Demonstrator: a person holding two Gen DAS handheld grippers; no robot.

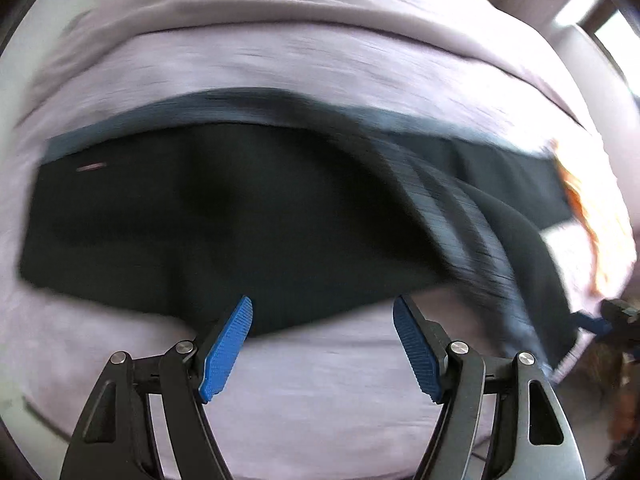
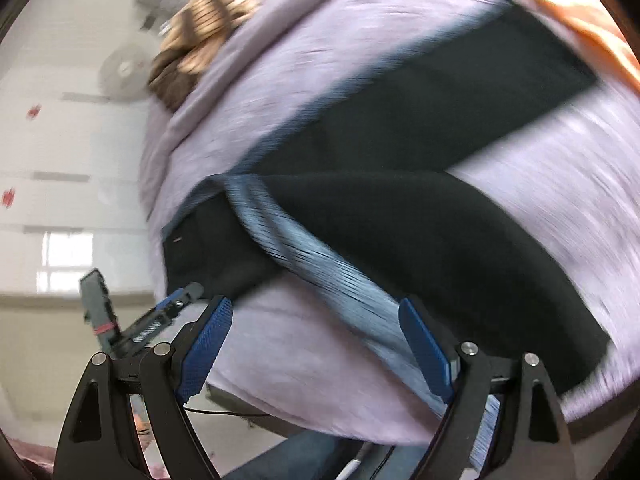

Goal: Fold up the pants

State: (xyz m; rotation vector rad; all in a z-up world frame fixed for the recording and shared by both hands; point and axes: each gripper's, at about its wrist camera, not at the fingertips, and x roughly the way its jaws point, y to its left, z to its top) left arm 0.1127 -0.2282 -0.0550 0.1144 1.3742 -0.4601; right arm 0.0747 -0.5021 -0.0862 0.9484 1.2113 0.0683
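Black pants point(image 1: 224, 216) with blue-grey side stripes point(image 1: 472, 232) lie spread on a lilac sheet point(image 1: 304, 392). One leg is folded across toward the near right. My left gripper point(image 1: 322, 312) is open and empty just above the near hem of the pants. In the right wrist view the pants point(image 2: 400, 216) run diagonally, one leg toward the far right, the striped leg point(image 2: 344, 292) toward me. My right gripper point(image 2: 316, 314) is open, its jaws on either side of the striped leg edge; contact is blurred. The left gripper point(image 2: 176, 300) shows at the left.
A brown patterned blanket point(image 2: 204, 36) lies at the far end of the bed. An orange cloth point(image 2: 576, 12) lies at the far right; it also shows in the left wrist view point(image 1: 592, 216). The bed edge point(image 2: 304, 424) is near, with a white wall point(image 2: 72, 152) beyond.
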